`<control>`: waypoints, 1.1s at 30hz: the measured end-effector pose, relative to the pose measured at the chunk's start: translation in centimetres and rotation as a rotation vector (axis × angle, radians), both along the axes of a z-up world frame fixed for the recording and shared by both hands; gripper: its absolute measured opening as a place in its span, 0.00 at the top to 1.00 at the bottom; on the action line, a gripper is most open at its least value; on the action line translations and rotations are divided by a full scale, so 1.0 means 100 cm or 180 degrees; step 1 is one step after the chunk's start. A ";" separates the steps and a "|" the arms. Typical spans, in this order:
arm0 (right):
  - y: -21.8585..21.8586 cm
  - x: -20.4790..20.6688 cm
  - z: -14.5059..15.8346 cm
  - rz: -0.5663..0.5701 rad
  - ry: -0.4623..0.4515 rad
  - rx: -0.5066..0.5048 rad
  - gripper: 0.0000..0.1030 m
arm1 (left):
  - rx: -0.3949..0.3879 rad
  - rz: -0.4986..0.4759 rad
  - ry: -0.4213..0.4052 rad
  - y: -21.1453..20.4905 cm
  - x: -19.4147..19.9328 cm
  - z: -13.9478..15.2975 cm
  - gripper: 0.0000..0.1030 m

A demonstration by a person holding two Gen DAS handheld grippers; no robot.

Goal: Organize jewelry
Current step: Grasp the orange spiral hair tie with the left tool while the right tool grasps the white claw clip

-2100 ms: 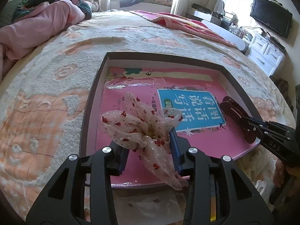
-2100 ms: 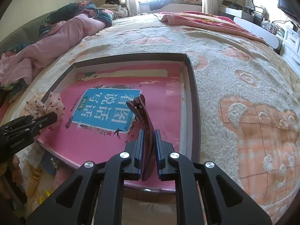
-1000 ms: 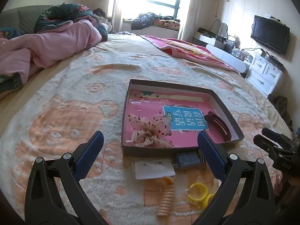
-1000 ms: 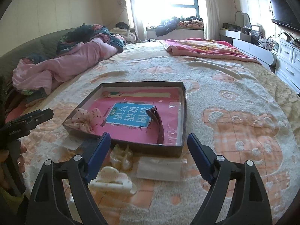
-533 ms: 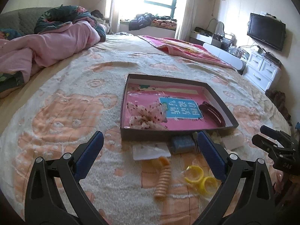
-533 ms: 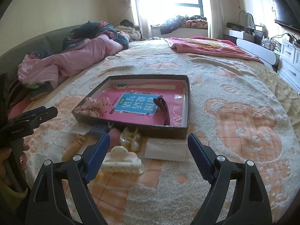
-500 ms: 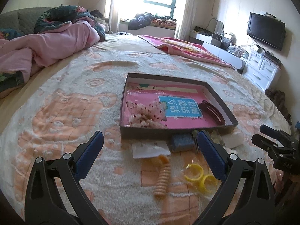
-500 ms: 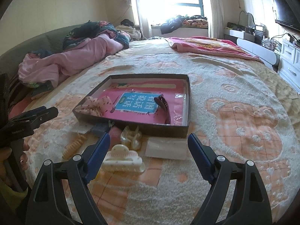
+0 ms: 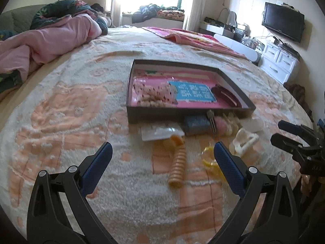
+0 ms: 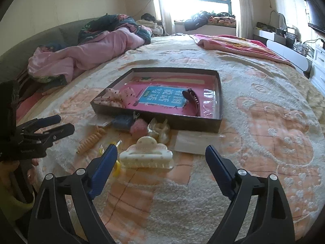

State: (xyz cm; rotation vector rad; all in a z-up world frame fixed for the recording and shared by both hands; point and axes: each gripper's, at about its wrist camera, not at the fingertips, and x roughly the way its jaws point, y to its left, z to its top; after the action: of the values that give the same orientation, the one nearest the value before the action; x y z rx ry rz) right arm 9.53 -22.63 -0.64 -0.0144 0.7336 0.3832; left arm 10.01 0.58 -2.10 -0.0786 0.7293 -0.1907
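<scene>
**Both grippers wide open above loose hair accessories in front of the tray**

Left wrist view: the left gripper (image 9: pixel 161 158) hangs over the bear-patterned blanket (image 9: pixel 67 109) with its jaws spread wide and nothing between them. Ahead lies a shallow dark tray (image 9: pixel 182 116) holding a pink book (image 9: pixel 193 94), a red-dotted sheer scrunchie (image 9: pixel 156 95) at its left side and a dark red hair clip (image 9: pixel 225 96) at its right. Just in front of the tray's near wall sit a white card (image 9: pixel 160 132), a blue item (image 9: pixel 196 125) too blurred to name, an orange spiral hair tie (image 9: pixel 177 162), yellow rings (image 9: pixel 210 162) partly behind the right finger, and a white claw clip (image 9: pixel 244 140). The right gripper (image 9: pixel 284 131) shows at the right edge, apart from all of these.

Right wrist view: the right gripper (image 10: pixel 161 158) has just been opening and stands wide, with the white claw clip (image 10: pixel 146 154) lying on the blanket between its fingertips, untouched by either pad. Beyond it are a clear amber claw clip (image 10: pixel 159 130), a fuzzy pink hair tie (image 10: pixel 138 128) and the blue item (image 10: pixel 122 122), all close against the tray (image 10: pixel 182 122). A white packet (image 10: pixel 195 141) lies to the right, the orange spiral hair tie (image 10: pixel 90 142) to the left. Inside the tray, the scrunchie (image 10: pixel 115 97) rests in the near left corner and the dark red hair clip (image 10: pixel 192 99) right of the book (image 10: pixel 162 98). The left gripper (image 10: pixel 65 124), held by a hand (image 10: pixel 12 165), is open at the left edge.
</scene>
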 end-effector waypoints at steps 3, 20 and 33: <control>0.005 -0.001 -0.004 0.0039 0.0035 -0.0011 0.17 | 0.0022 -0.0066 0.0086 -0.004 -0.003 -0.010 0.17; 0.020 0.005 -0.029 0.0160 0.0197 -0.0141 0.16 | 0.0030 -0.0288 0.0318 -0.015 0.006 -0.044 0.63; 0.038 0.025 -0.047 0.0157 0.0340 -0.0198 0.16 | -0.0188 -0.0254 0.0363 0.001 0.006 -0.047 0.88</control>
State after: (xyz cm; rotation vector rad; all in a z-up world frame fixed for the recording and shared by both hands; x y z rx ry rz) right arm 12.05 -18.85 -5.32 -0.0712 0.8519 0.4104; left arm 10.64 0.71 -6.80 -0.1174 0.8414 -0.2857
